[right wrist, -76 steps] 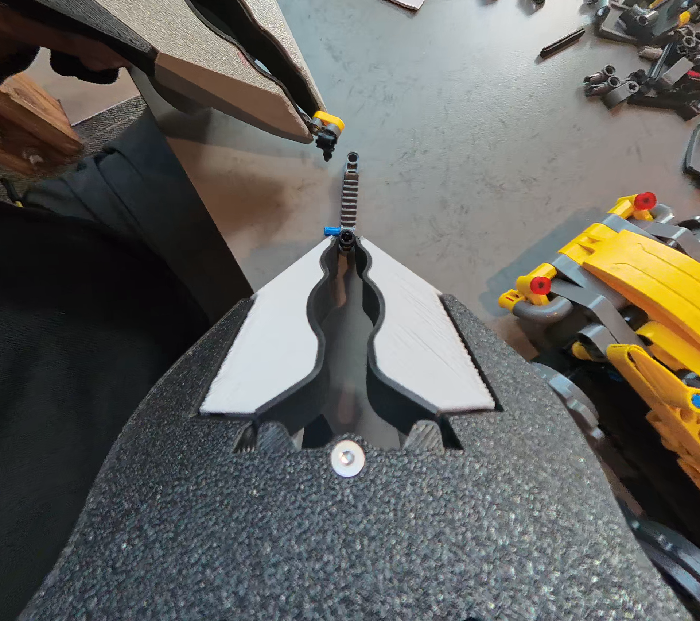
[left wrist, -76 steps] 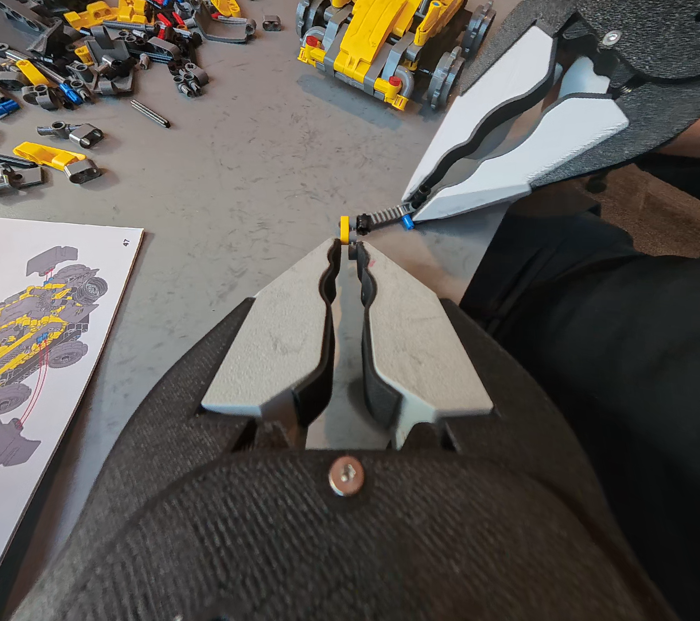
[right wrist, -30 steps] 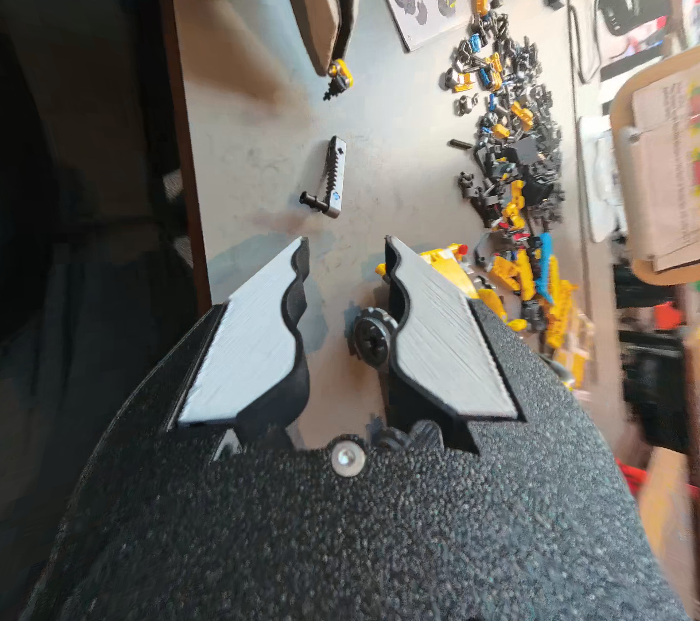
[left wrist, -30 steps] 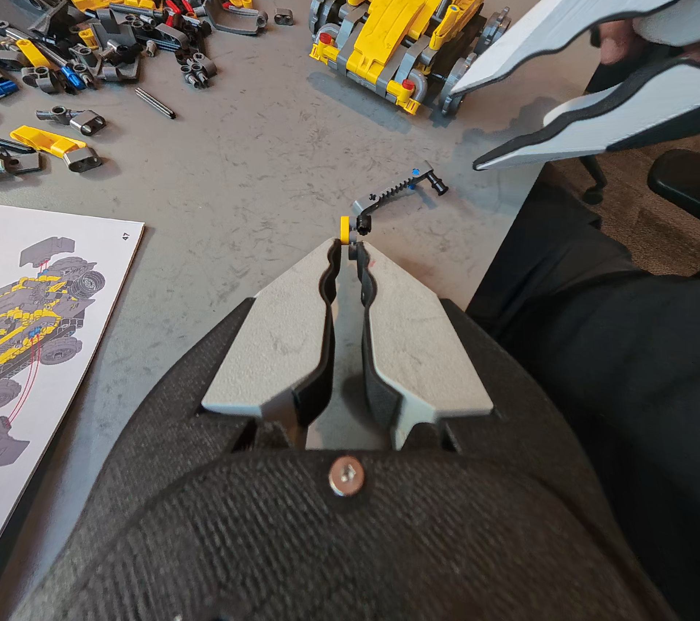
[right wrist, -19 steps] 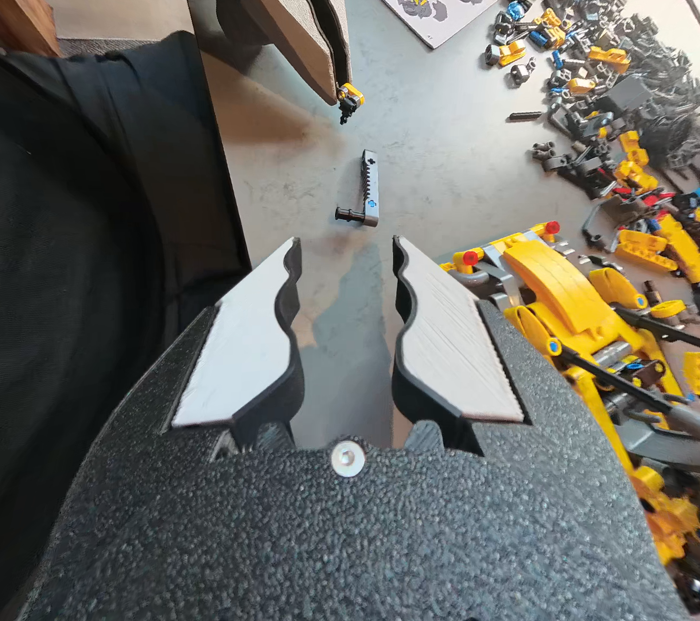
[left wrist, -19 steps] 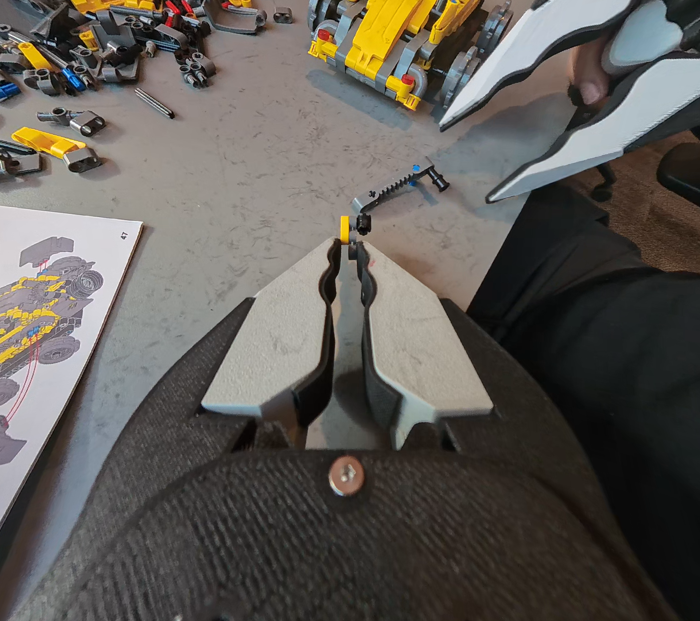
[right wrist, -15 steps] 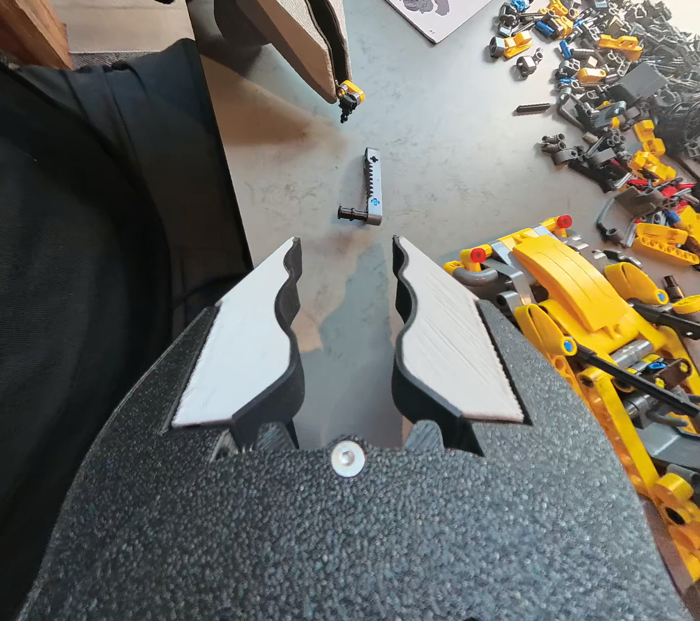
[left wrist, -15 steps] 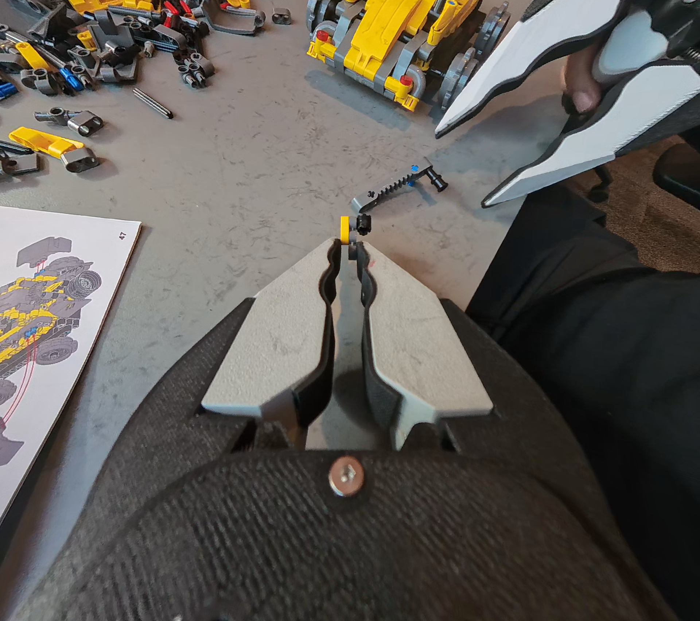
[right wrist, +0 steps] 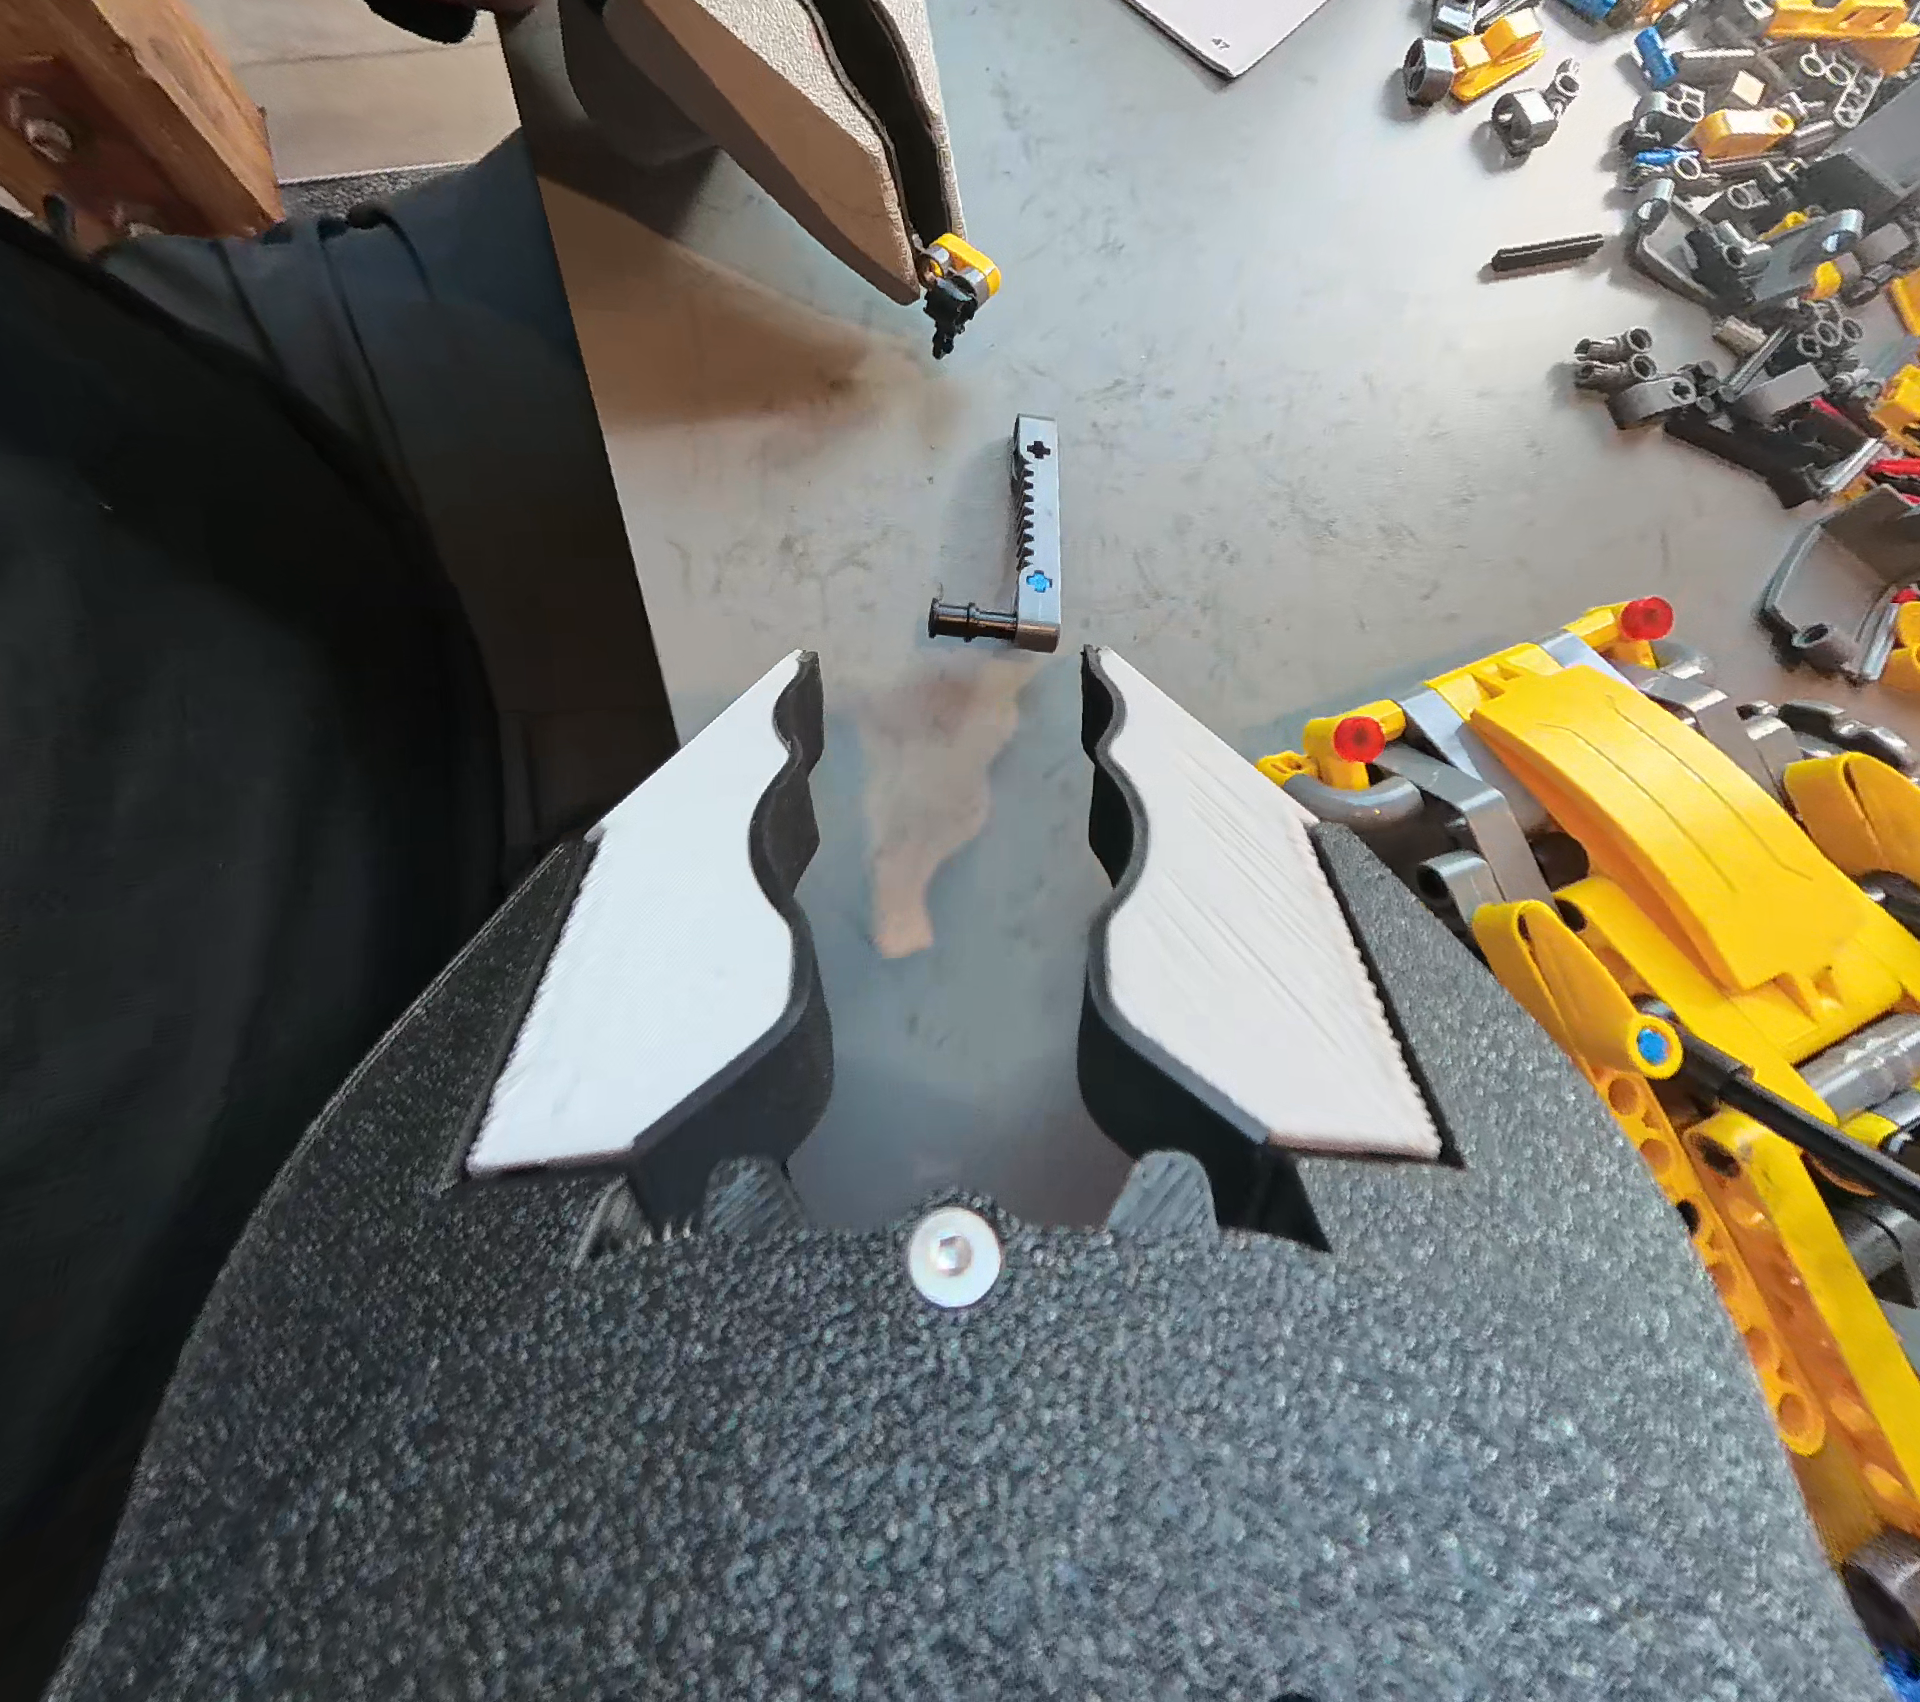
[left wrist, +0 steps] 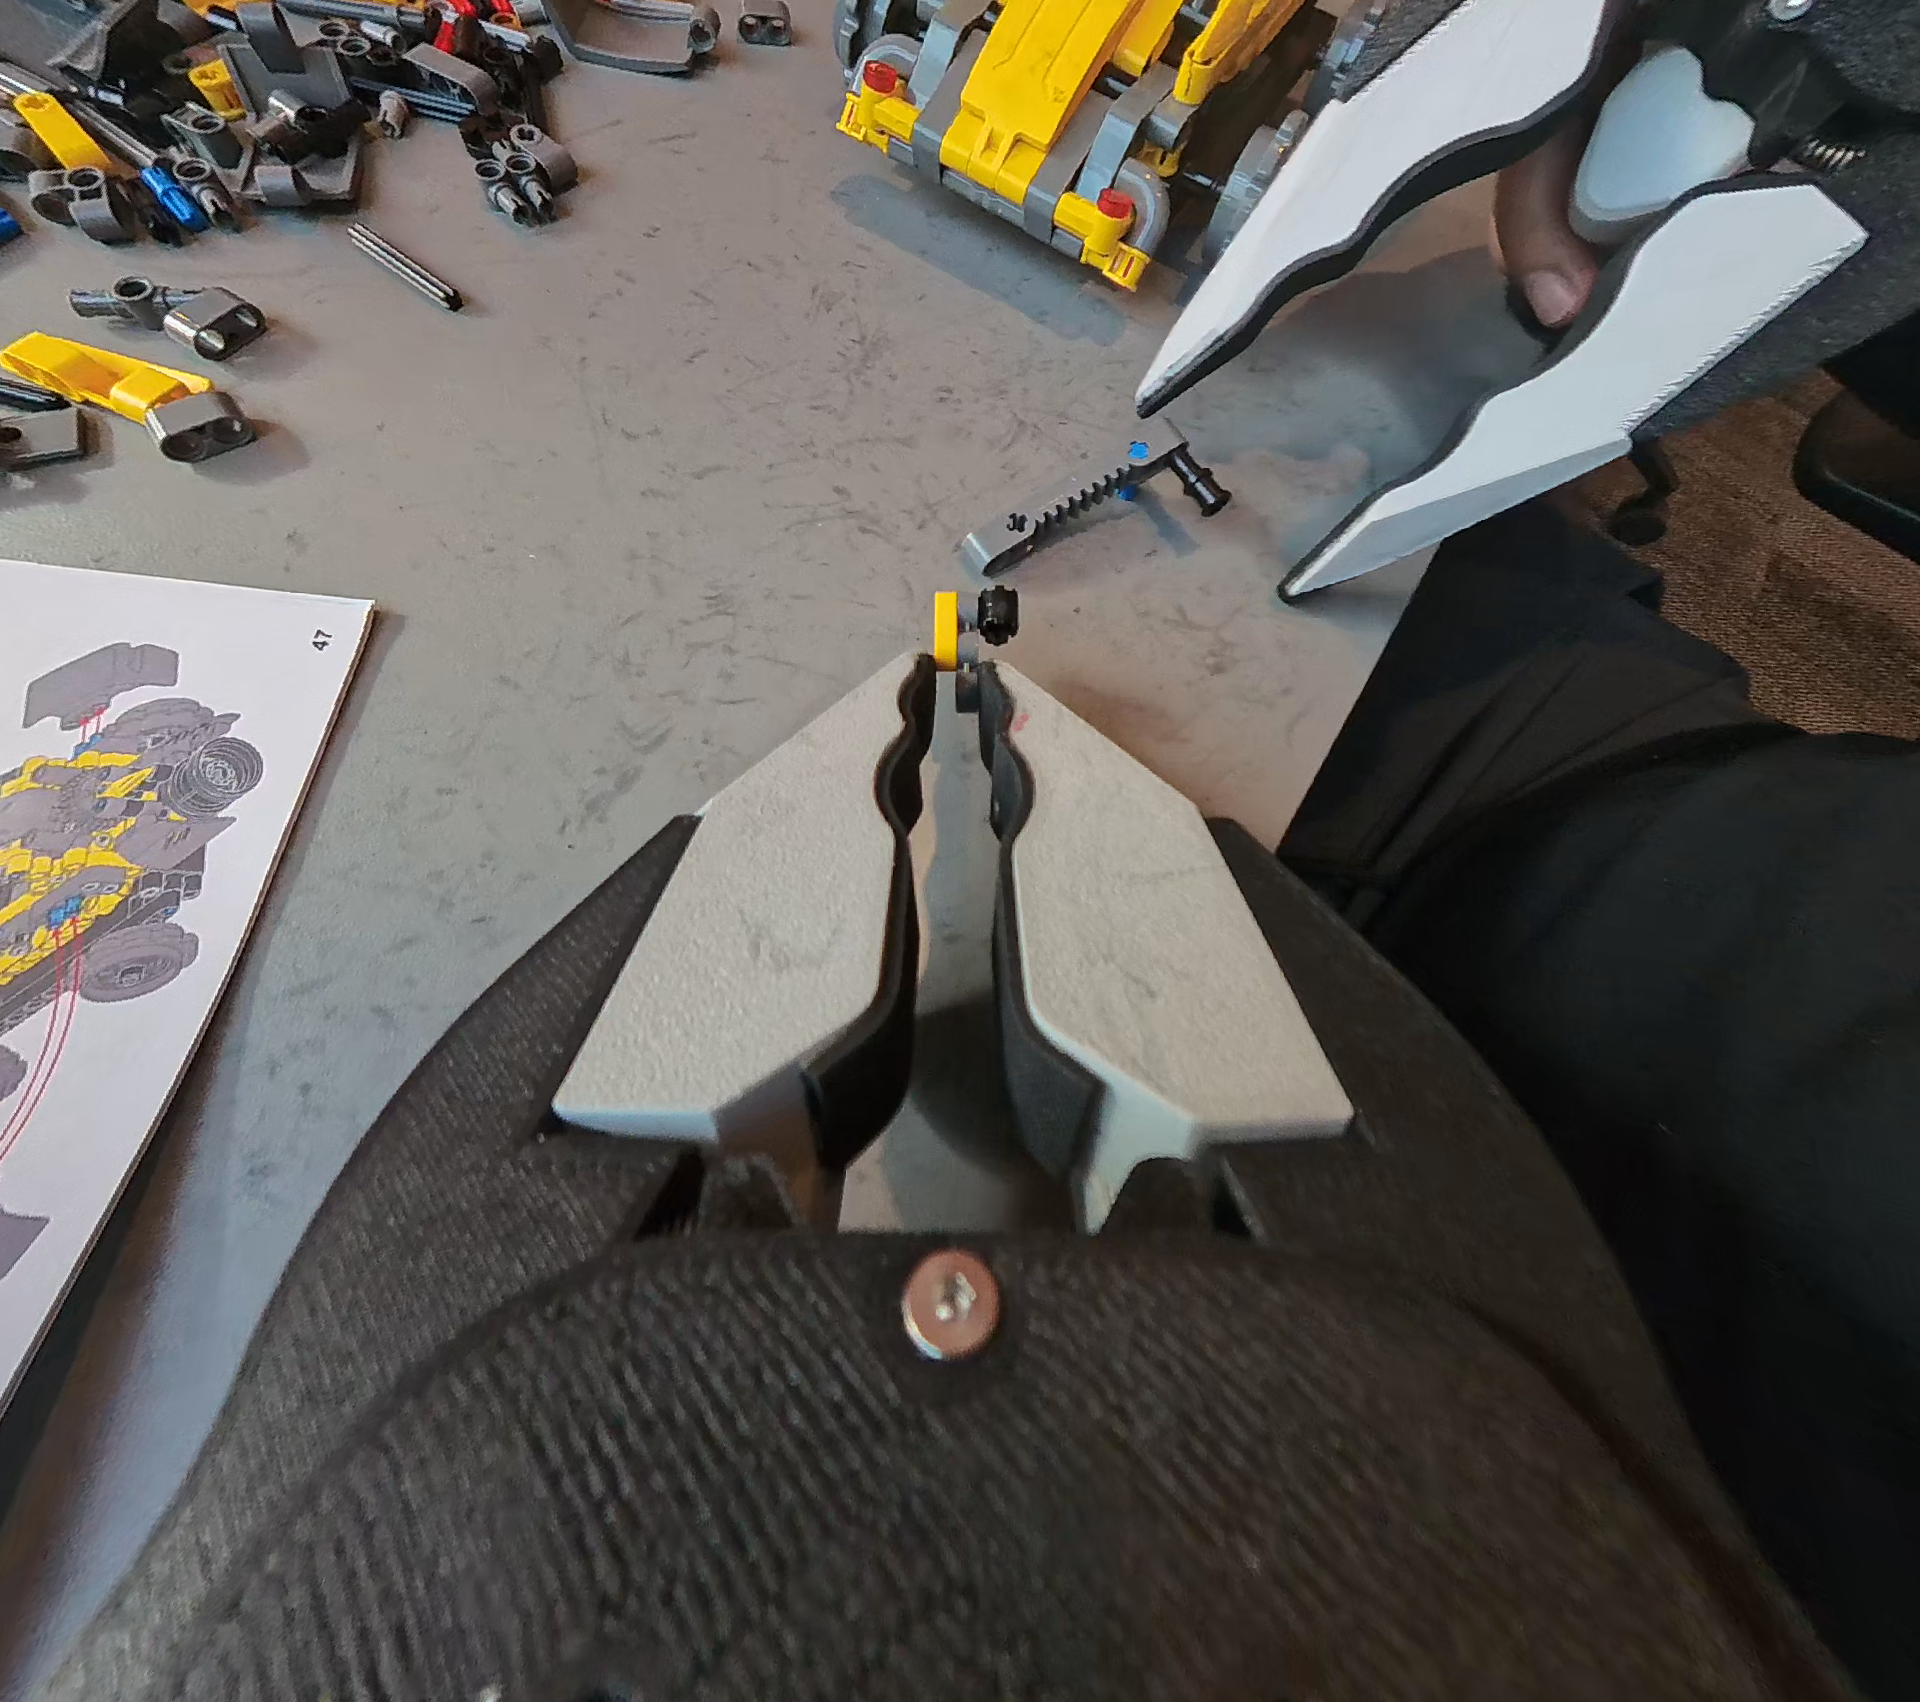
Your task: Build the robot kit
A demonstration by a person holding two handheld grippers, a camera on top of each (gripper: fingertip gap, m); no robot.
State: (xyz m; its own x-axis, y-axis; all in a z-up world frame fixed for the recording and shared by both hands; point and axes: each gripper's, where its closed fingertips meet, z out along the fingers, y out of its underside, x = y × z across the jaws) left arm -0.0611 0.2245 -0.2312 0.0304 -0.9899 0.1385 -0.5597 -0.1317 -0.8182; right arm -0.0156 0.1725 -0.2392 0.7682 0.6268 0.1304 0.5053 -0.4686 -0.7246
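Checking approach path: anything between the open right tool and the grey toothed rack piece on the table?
Nothing visible. The right tool is open just short of the grey toothed rack piece, with only bare table between them.

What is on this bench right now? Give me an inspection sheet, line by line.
Surface: grey table, scuffed, near edge beside a person's dark clothing.
Job's things: grey toothed bar with a black pin and blue peg lies flat on the table; small yellow and black piece held off the table.
Clutter: loose pile of yellow, grey and black building parts; half-built yellow vehicle; open instruction booklet; single black rod.
Grippers: left tongs shut on the small piece; right tongs open, empty, just short of the toothed bar, not touching it.
Cables: nothing seen.
Surroundings: wooden block beyond the table edge.
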